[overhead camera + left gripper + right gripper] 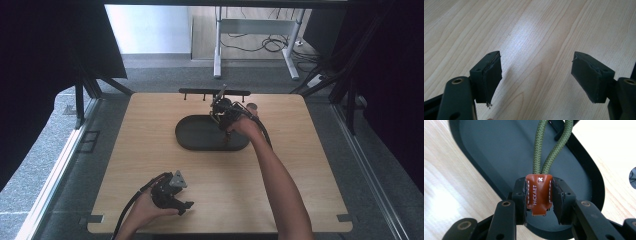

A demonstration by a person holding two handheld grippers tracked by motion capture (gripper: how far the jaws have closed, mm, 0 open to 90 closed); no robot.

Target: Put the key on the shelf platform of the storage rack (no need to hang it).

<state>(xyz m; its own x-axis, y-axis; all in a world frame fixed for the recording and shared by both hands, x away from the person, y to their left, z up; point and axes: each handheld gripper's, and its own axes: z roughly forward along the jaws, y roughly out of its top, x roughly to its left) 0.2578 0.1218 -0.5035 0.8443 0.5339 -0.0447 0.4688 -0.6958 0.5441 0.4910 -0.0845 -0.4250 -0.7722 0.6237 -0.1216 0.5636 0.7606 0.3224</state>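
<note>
A brown leather tab [538, 195] stamped with letters is clamped between the jaws of my right gripper [539, 193]. A loop of olive-green cord [537, 150] runs from the tab away from the jaws and out of the top of the right gripper view. Under it lies a dark oval tray [499, 152]. In the high view, my right gripper [226, 114] is over the right part of that tray [195, 135]. My left gripper [185, 206] rests low at the table's front left, and its jaws [536, 75] stand wide open over bare wood.
A black rack with small hooks [200, 92] stands along the far edge of the wooden table [150, 165], just behind the tray. A small round thing [252, 106] sits on the table right of the right hand. Dark curtains flank both sides.
</note>
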